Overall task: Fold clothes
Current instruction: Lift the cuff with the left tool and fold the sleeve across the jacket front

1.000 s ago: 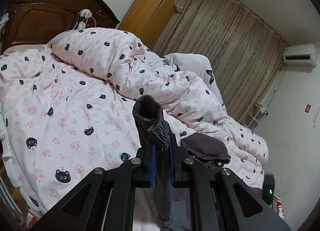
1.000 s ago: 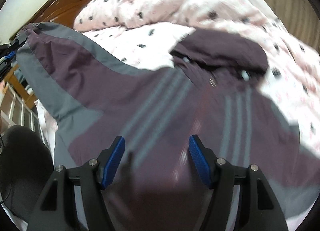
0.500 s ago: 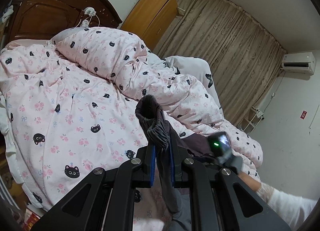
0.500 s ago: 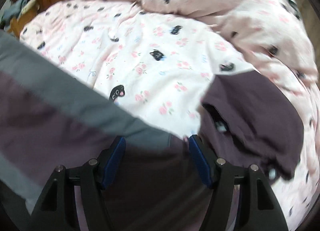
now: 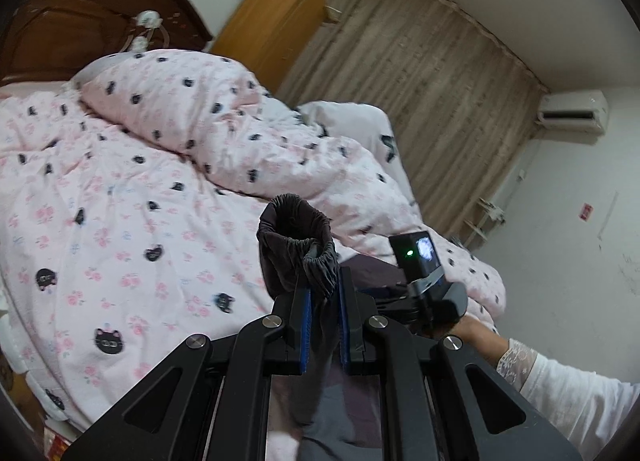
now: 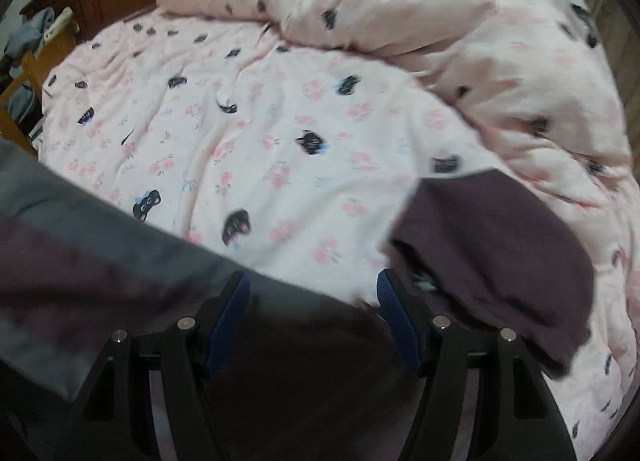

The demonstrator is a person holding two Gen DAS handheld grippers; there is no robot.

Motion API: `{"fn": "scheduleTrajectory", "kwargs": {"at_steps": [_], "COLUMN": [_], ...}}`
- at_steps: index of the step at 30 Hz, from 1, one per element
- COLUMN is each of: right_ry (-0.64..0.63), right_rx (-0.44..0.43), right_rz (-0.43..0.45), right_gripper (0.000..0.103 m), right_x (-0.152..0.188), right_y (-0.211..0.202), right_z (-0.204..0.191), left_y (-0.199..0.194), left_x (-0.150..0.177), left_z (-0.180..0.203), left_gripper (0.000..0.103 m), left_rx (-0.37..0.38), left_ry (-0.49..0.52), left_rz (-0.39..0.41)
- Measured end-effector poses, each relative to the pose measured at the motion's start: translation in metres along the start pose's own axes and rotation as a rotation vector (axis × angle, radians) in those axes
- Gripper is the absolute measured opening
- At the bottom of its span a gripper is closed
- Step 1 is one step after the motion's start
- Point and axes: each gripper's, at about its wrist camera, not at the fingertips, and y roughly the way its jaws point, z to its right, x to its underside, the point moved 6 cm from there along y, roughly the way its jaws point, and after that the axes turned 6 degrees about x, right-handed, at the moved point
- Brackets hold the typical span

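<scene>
While left gripper (image 5: 323, 293) pinches one jacket cuff (image 5: 298, 237), right gripper (image 6: 312, 293) gapes.

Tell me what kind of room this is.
A home bedroom, most likely: a bed with a pink cat-print duvet and a carved wooden headboard, a curtain across one wall, and an air conditioner mounted high beside it.

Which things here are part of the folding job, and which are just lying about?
In the job:
- purple and grey jacket
- its elastic sleeve cuff, clamped in the left gripper
- right gripper, open over the jacket
- pink cat-print bedspread, the work surface

Lying about:
- bunched duvet
- wooden headboard
- curtain
- air conditioner
- orange cabinet
</scene>
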Motion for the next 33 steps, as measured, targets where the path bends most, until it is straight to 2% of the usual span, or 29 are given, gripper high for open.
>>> {"fn": "scheduleTrajectory", "kwargs": {"at_steps": [2,7,16,22,27,33], "right_ry": [0.022,0.086,0.206,0.281,0.347,0.449], "right_rx": [0.011,0.026,0.07,0.078,0.077,0.049], "right_rz": [0.004,-0.021,-0.065,-0.051,-0.021,0.031], "right_gripper": [0.067,0.067,0.067,0.067,0.067,0.067], "right_x": [0.013,0.076,0.186,0.223,0.239,0.251], "right_y": [-0.012,-0.035,-0.058,-0.072,-0.081,-0.083], "right_z": [0.013,0.039,0.076,0.087,0.092,0.099], "left_y": [0.004,0.023,0.071,0.1,0.108,0.121], "left_x": [0.005,0.028,0.103,0.159,0.188,0.221], "left_z": [0.017,0.063,0.135,0.154,0.164,0.163], "left_gripper": [0.009,0.009,0.009,0.009,0.009,0.01], "left_rx": [0.024,0.077,0.177,0.214,0.233,0.21], "left_ry": [0.037,0.147,0.28,0.348,0.394,0.442], "left_rz": [-0.014,-0.076,-0.292,-0.431,-0.492,-0.567]}}
